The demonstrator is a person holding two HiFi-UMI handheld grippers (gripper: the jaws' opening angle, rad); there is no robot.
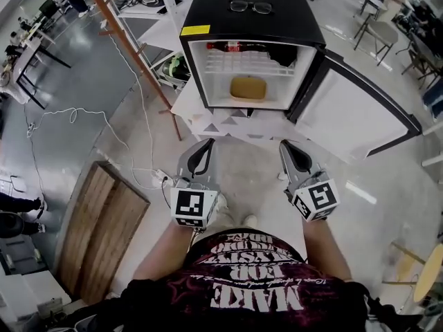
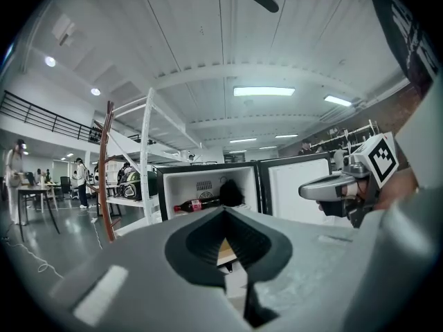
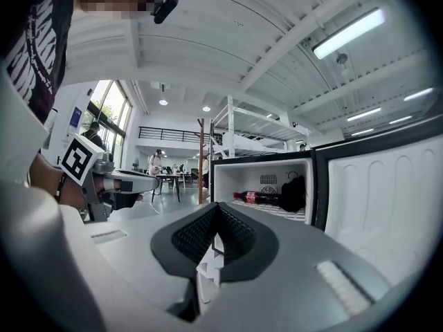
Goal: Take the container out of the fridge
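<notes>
A small black fridge (image 1: 252, 21) stands with its door (image 1: 354, 111) swung open to the right. On its floor sits a tan container (image 1: 248, 87), alone in the lower compartment. A cola bottle (image 1: 230, 46) and a black object (image 1: 280, 52) lie on the wire shelf above it. My left gripper (image 1: 208, 142) and right gripper (image 1: 284, 144) hang side by side well short of the fridge, both shut and empty. In the left gripper view the container (image 2: 223, 253) shows through the gap behind the closed jaws of the left gripper (image 2: 225, 213). The right gripper (image 3: 217, 207) points at the fridge (image 3: 266, 185).
Eyeglasses (image 1: 250, 6) lie on the fridge top. The fridge rests on a low white patterned base (image 1: 228, 122). A slanted wooden pole (image 1: 131, 54) and a white rack (image 1: 149, 5) stand to the left. A wooden board (image 1: 104, 227) and cables (image 1: 149, 175) lie on the floor.
</notes>
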